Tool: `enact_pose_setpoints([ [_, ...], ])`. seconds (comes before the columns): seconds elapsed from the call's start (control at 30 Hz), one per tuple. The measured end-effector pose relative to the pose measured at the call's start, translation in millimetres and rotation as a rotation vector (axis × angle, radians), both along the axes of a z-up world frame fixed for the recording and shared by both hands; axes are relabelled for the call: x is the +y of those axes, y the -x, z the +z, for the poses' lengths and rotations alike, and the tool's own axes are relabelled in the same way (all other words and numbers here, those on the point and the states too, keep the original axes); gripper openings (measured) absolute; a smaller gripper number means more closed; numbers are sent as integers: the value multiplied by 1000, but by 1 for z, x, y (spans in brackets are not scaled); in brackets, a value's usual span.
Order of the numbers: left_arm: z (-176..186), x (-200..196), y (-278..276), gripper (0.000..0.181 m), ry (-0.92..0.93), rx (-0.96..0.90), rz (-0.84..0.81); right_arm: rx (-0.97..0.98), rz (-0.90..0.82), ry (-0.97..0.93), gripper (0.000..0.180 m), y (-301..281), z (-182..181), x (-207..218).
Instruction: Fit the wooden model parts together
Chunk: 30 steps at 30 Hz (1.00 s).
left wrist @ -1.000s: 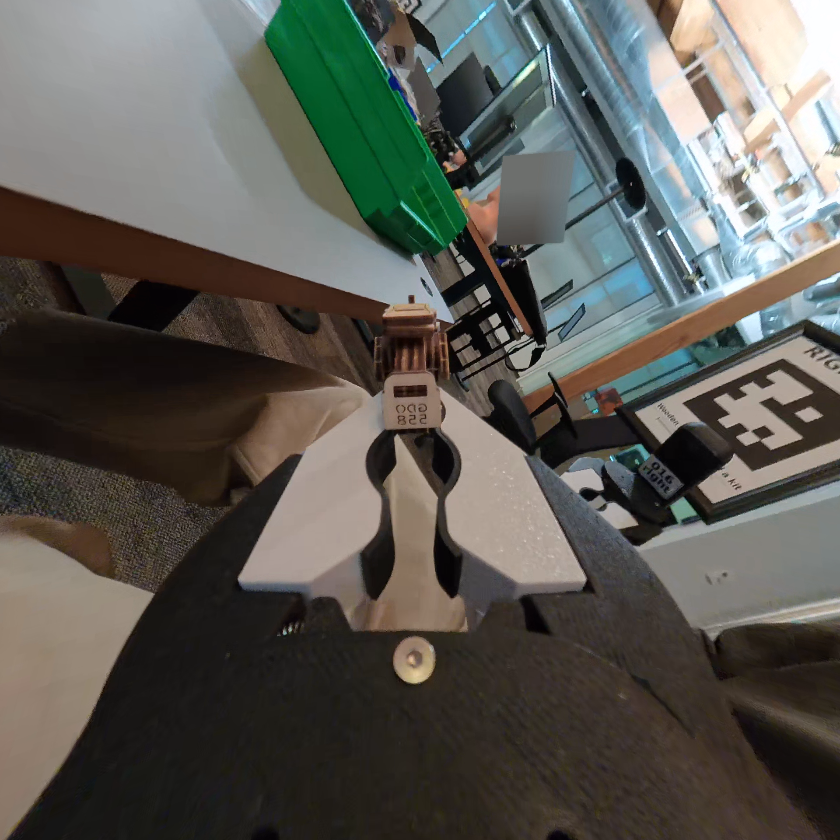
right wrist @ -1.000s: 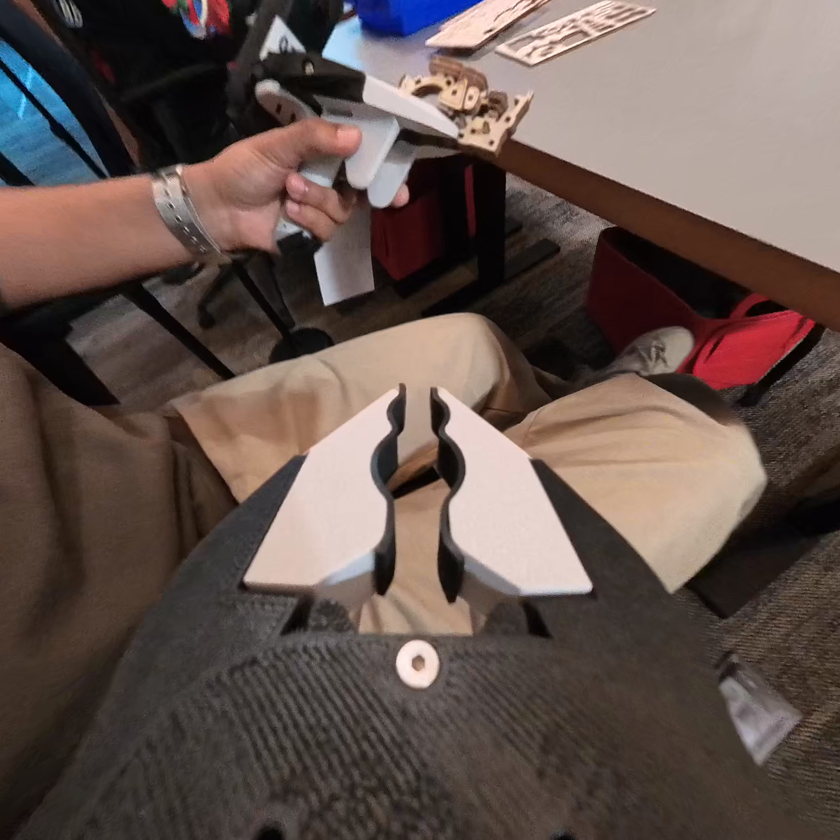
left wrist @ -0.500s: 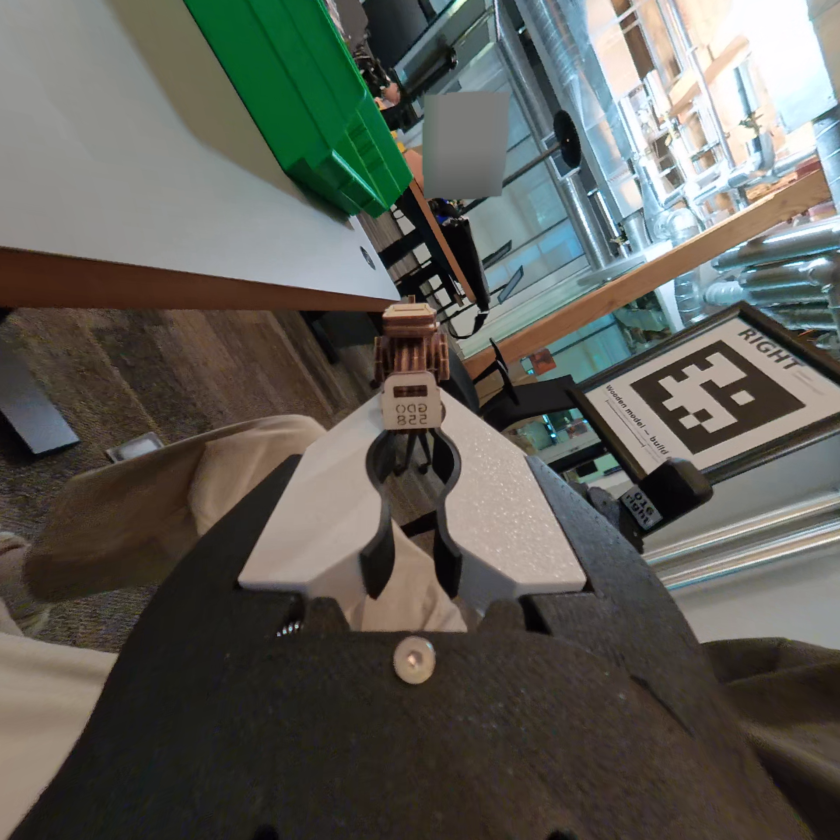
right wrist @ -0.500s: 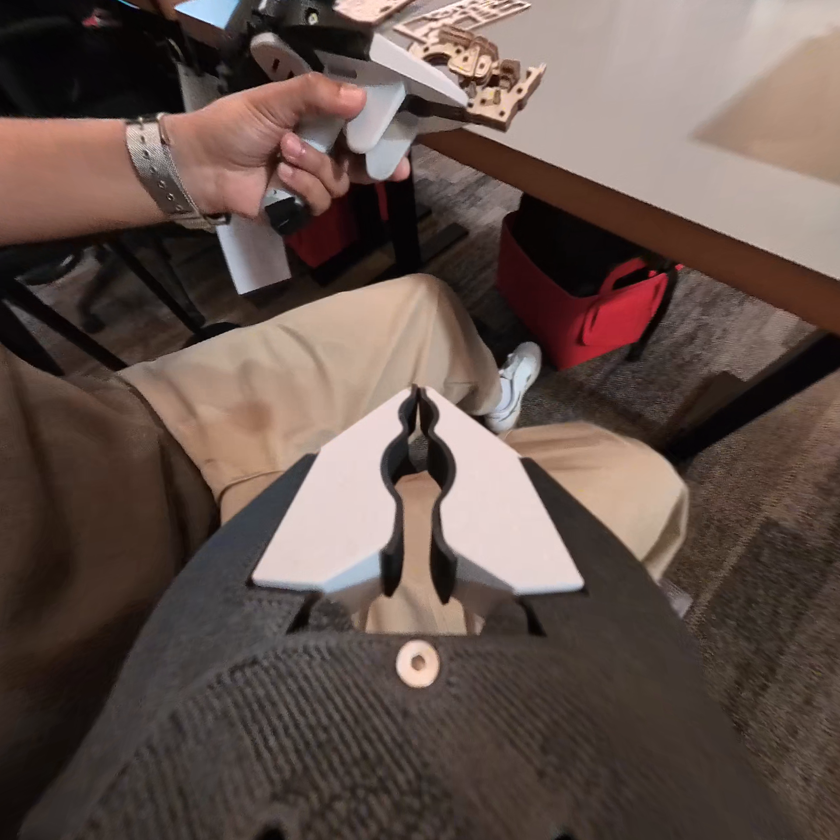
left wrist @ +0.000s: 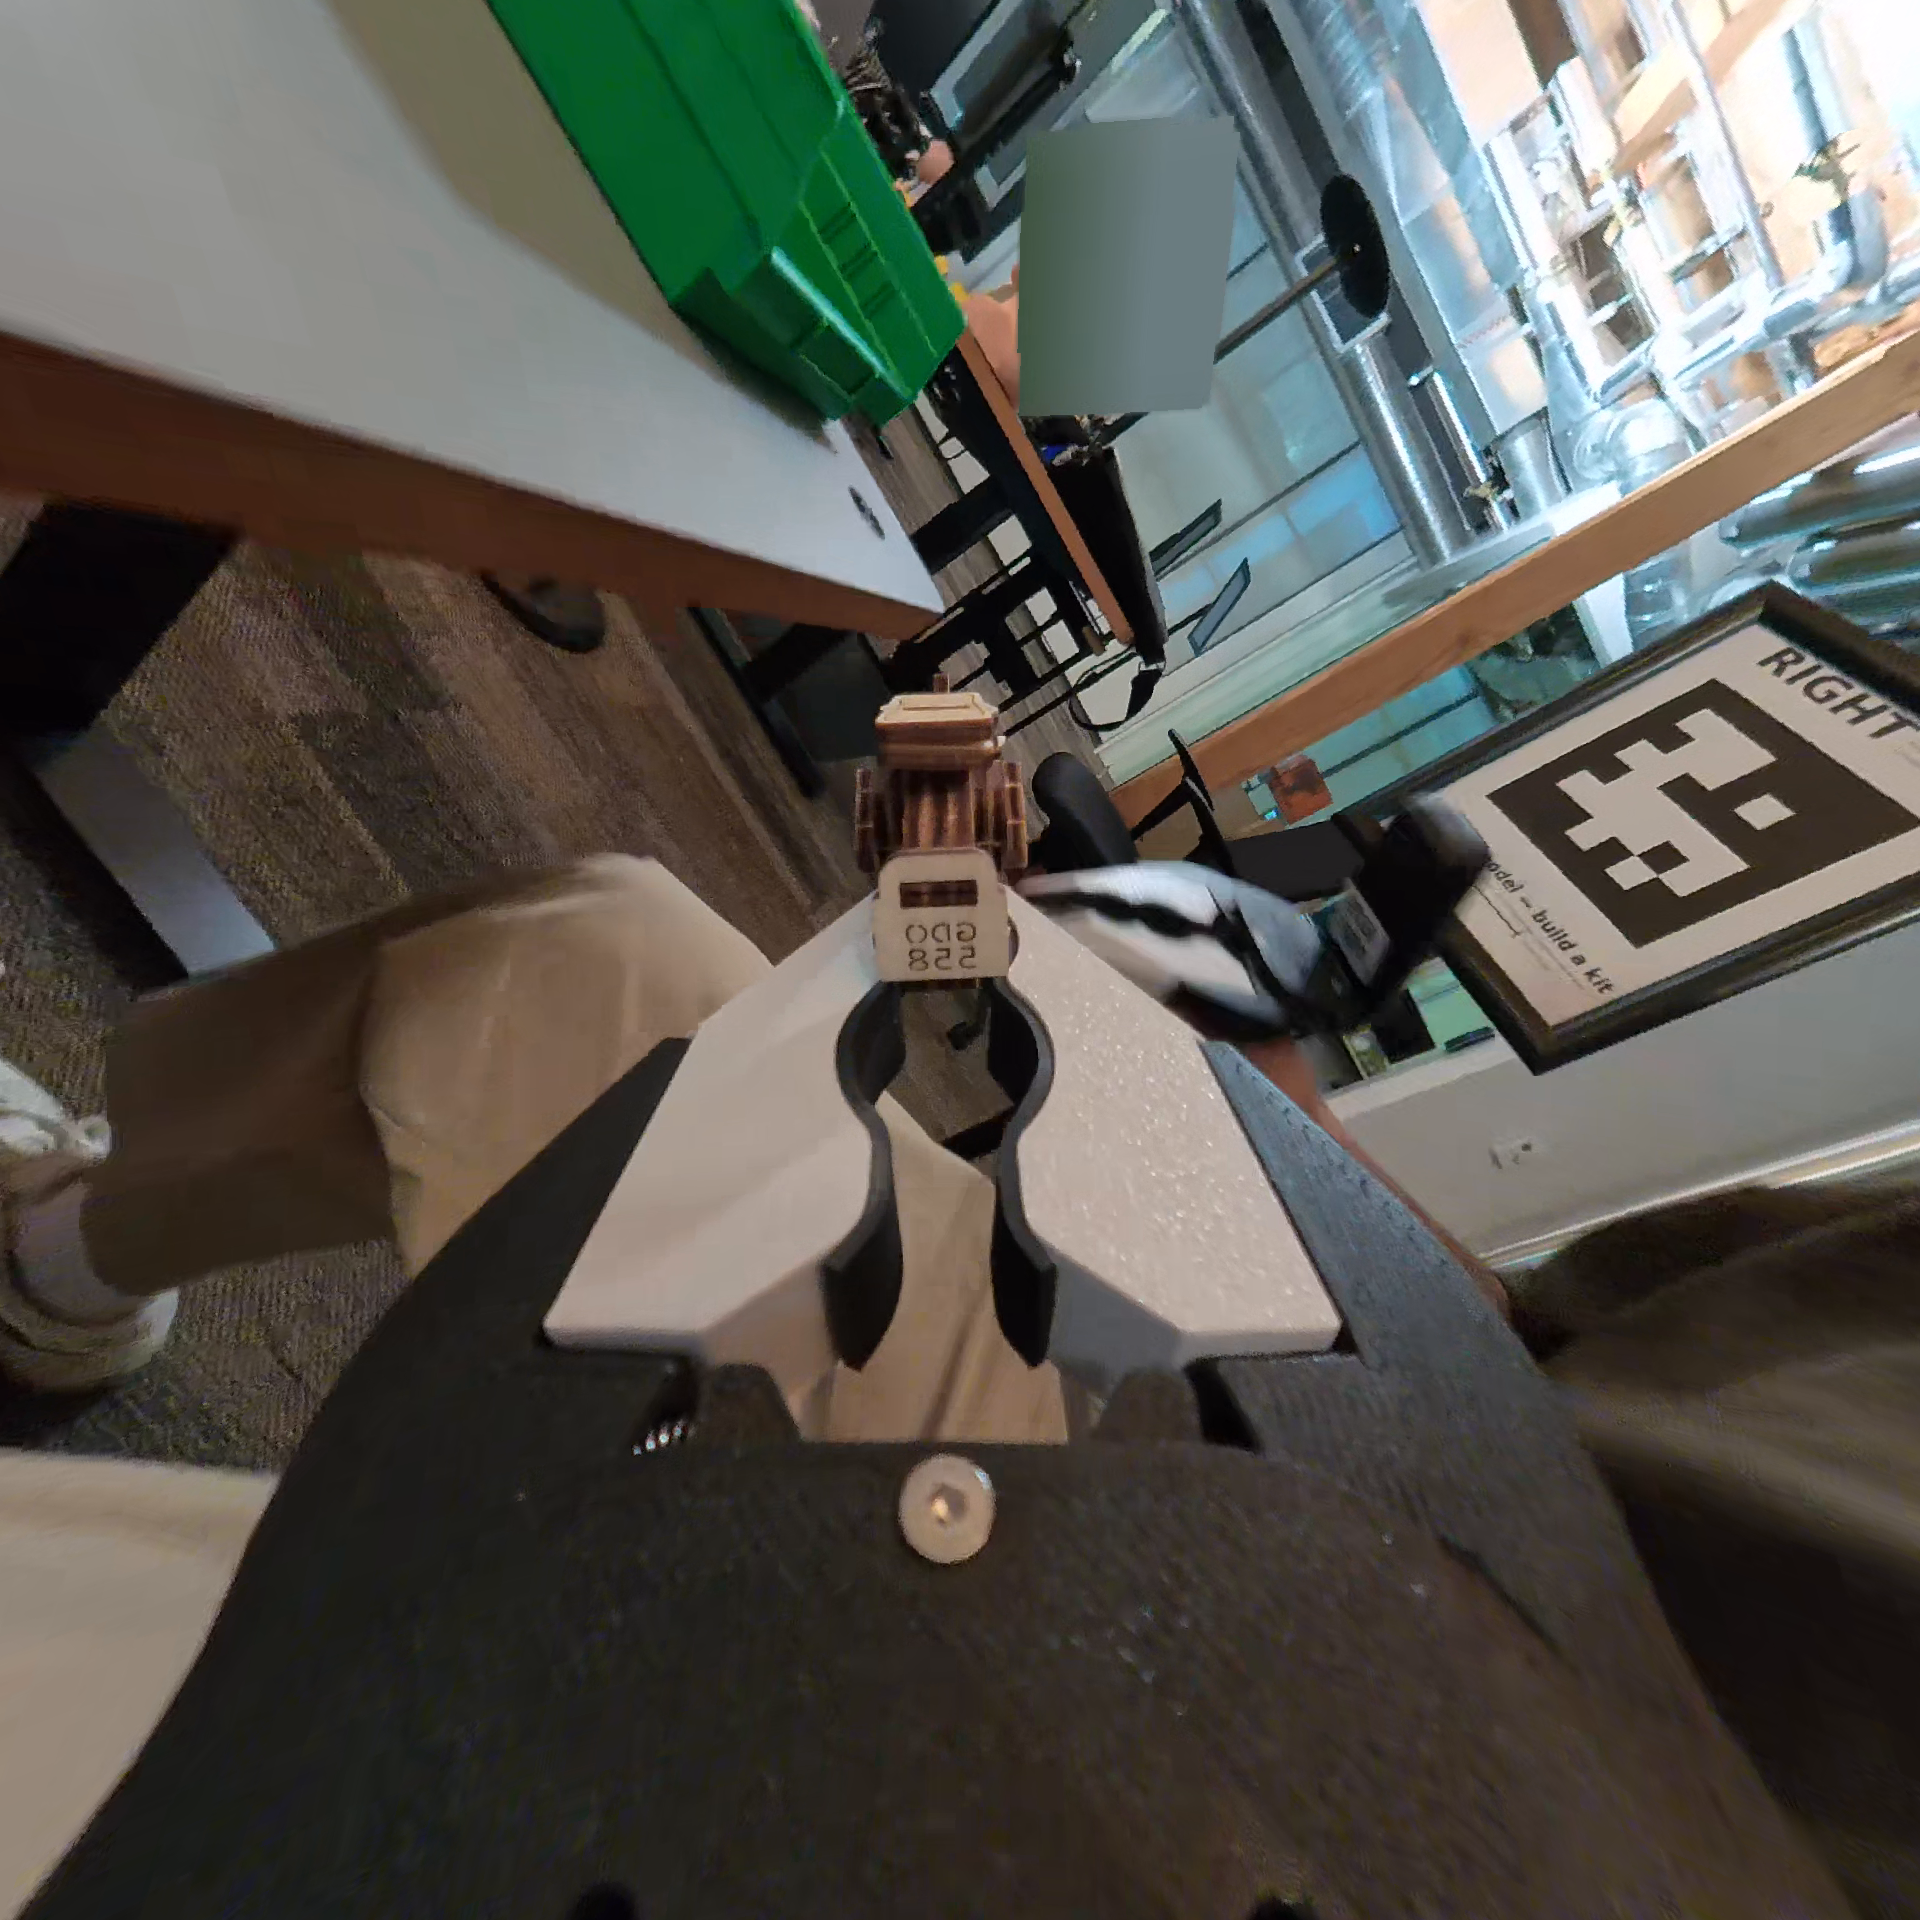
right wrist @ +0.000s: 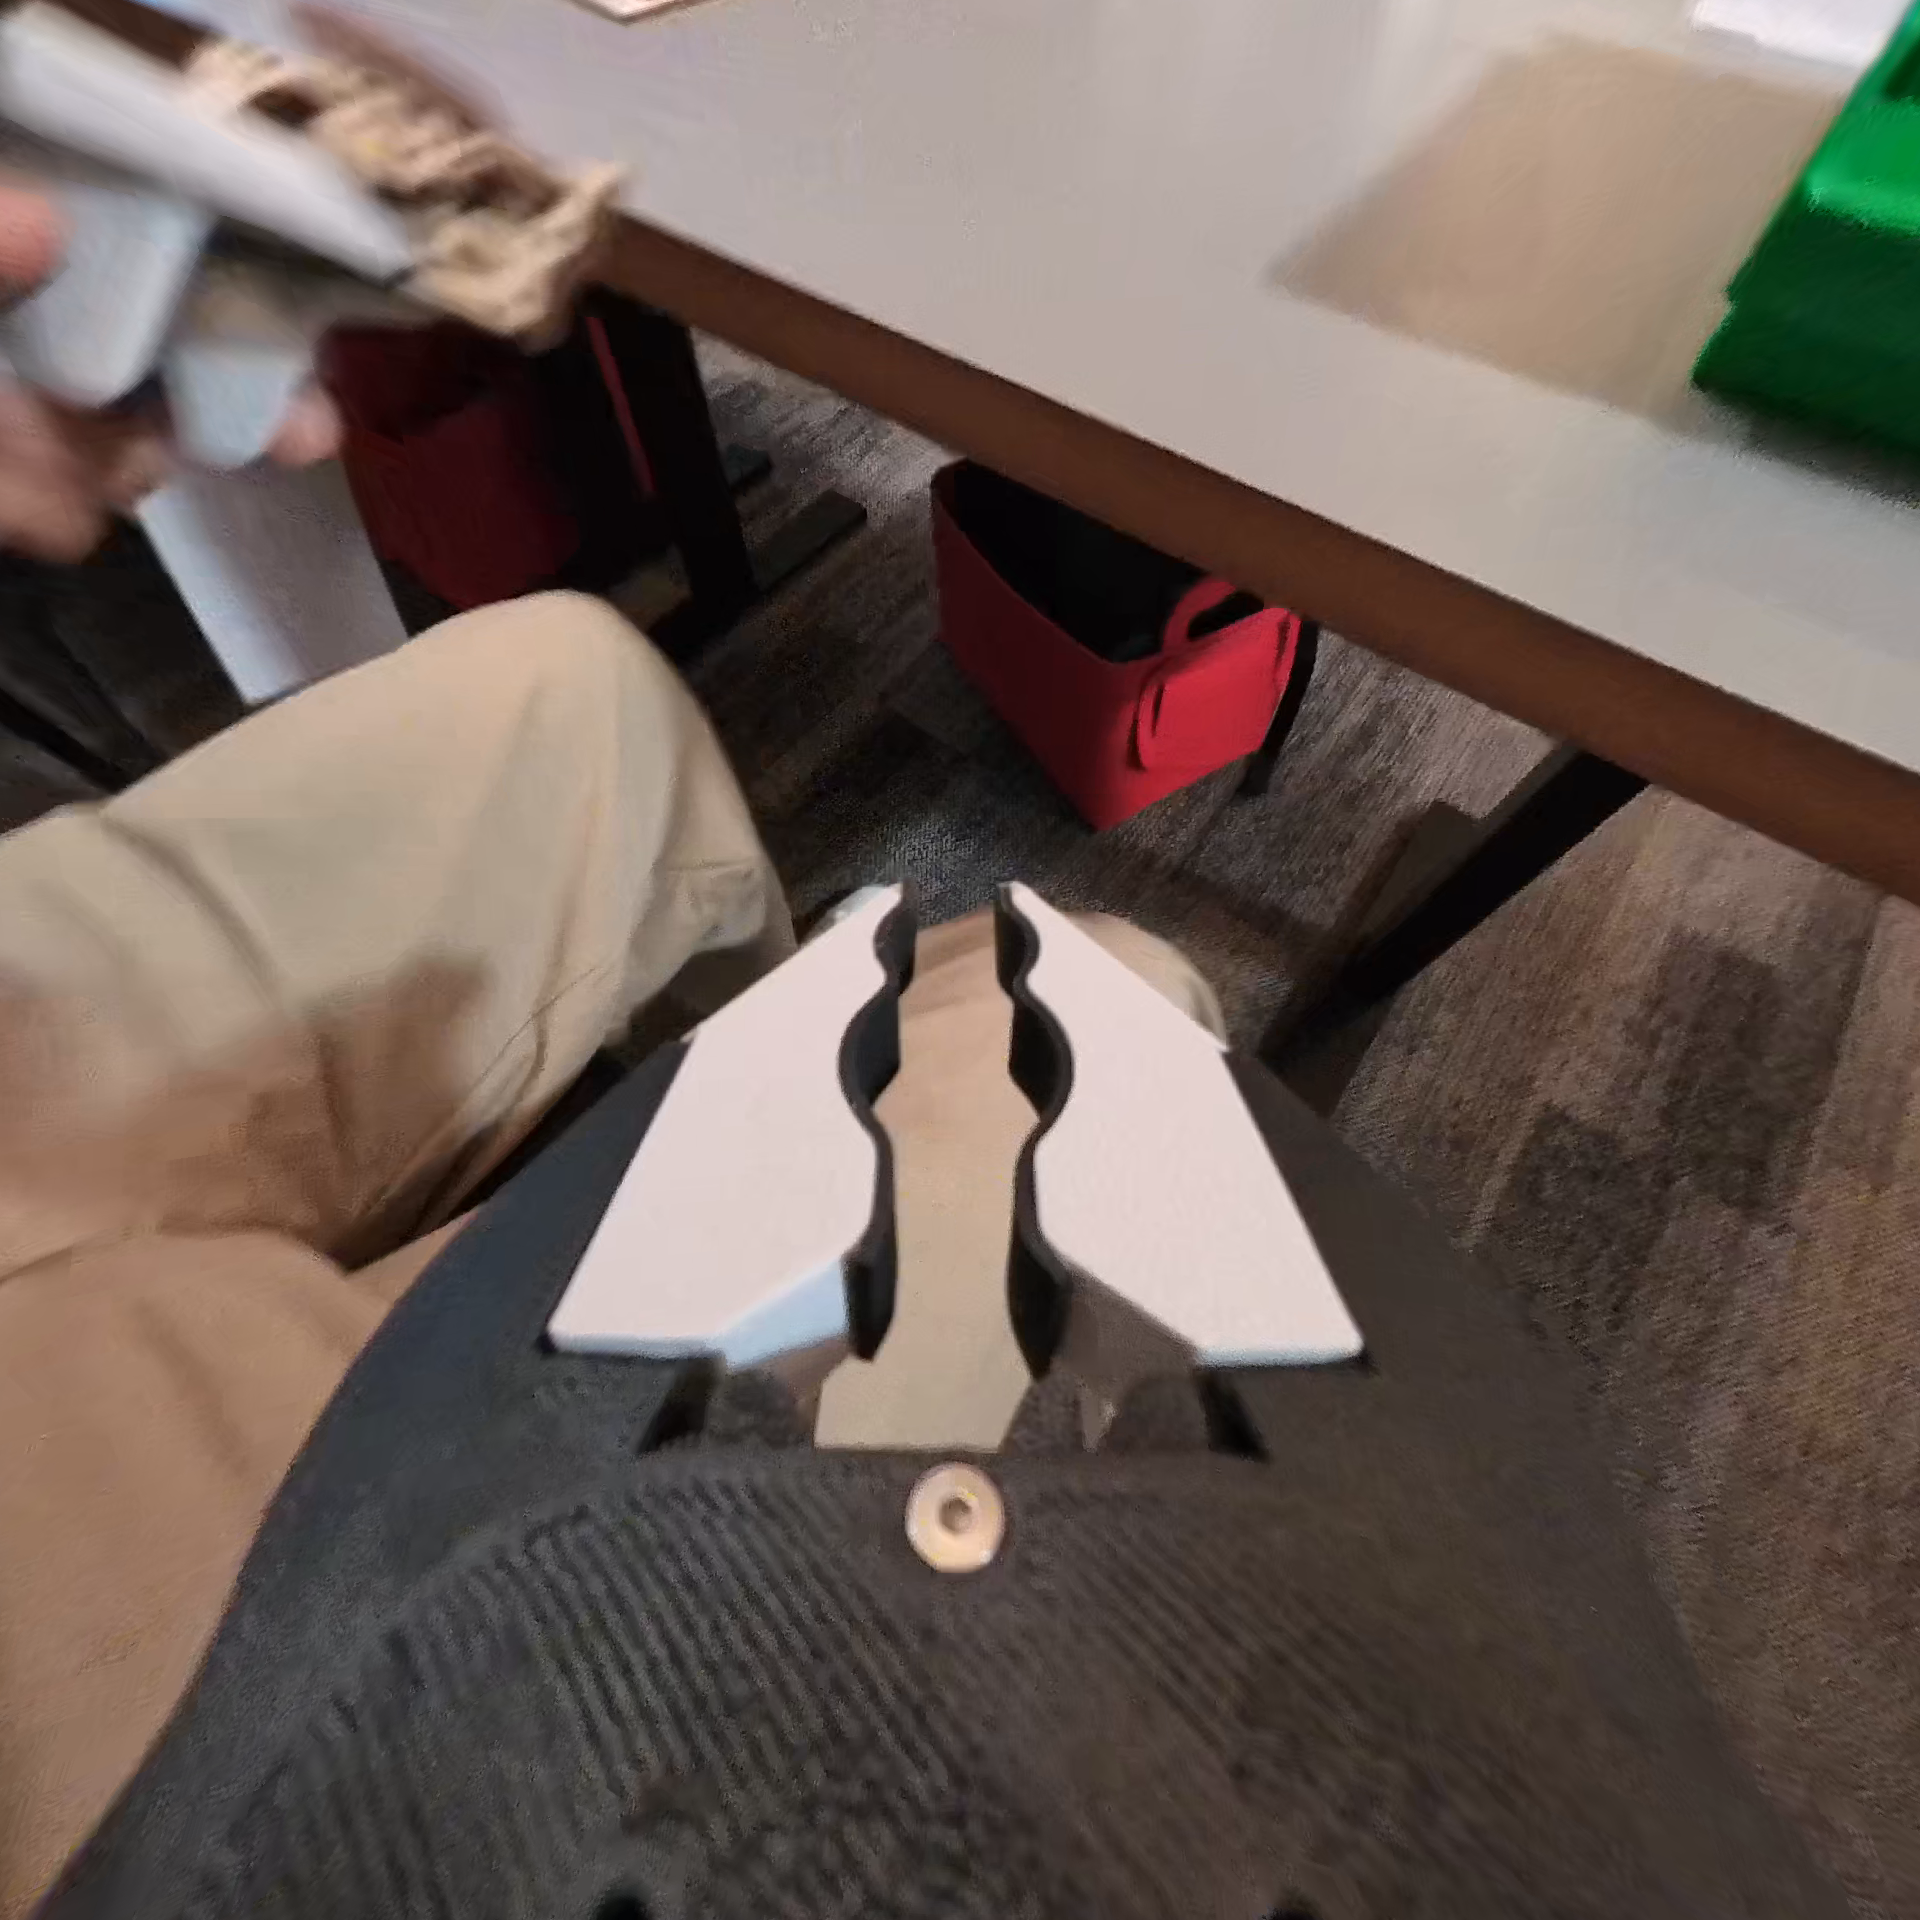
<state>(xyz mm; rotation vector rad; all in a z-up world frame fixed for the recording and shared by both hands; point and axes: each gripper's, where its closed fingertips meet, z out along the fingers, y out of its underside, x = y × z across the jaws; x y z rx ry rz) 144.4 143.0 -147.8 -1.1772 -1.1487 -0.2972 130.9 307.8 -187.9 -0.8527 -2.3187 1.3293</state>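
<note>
My left gripper (left wrist: pixel 943 940) is shut on a small brown wooden model (left wrist: pixel 940 800), which sticks out past the fingertips with a pale tag-like part between them. It is held in the air below the table edge, over the person's lap. My right gripper (right wrist: pixel 951 904) is open by a narrow gap and empty, above a khaki-trousered knee. In the right wrist view the left gripper (right wrist: pixel 208 197) and the wooden model (right wrist: pixel 457 208) show blurred at the upper left. In the left wrist view the right gripper (left wrist: pixel 1174 935) shows blurred just right of the model.
A grey table with a brown edge (right wrist: pixel 1195 488) runs across, with green bins (left wrist: pixel 748 177) on it, also in the right wrist view (right wrist: pixel 1849 260). A red bag (right wrist: pixel 1122 675) sits on the carpet under it. A framed black-and-white marker sign (left wrist: pixel 1714 831) stands to the right.
The right gripper shut half a second ago and has opened a little since; it swung right along the table and nearer the model. The left gripper kept its hold on the model.
</note>
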Motion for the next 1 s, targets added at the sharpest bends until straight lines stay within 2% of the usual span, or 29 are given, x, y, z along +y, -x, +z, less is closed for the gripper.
enact_pose_setpoints([
  [0.03, -5, -6, -8, 5, -3, -28, 8, -24, -18, 26, 13, 17, -2, 1],
  [0.13, -15, -31, -25, 4, -32, -87, 77, -82, 5, -4, 13, 57, -28, -7],
  [0.23, -20, -51, -39, 5, -79, -134, 150, -133, 157, -216, 11, 60, -96, -21],
  [0.33, -25, -60, -59, 4, -139, -168, 212, -78, 293, -394, 10, 58, -169, -25],
  [0.4, -28, -63, -72, 5, -176, -187, 257, -88, 312, -378, 9, 63, -207, -31],
  [0.57, -52, -68, -101, 5, -148, -242, 366, -182, 218, -296, 9, 89, -281, -38],
  [0.73, -77, -50, -114, 5, -16, -269, 286, -194, 141, -291, 13, 125, -340, -35],
  [0.83, -112, -51, -104, 5, 69, -313, 151, -238, 99, -302, 20, 152, -385, -36],
  [0.9, -145, -65, -82, 5, 116, -309, 115, -282, 88, -312, 18, 172, -425, -43],
  [0.97, -182, -83, -52, 5, 31, -354, 137, -393, 136, -372, 15, 186, -480, -52],
  [1.0, -205, -91, -37, 5, -25, -394, 157, -471, 194, -430, 8, 188, -511, -55],
])
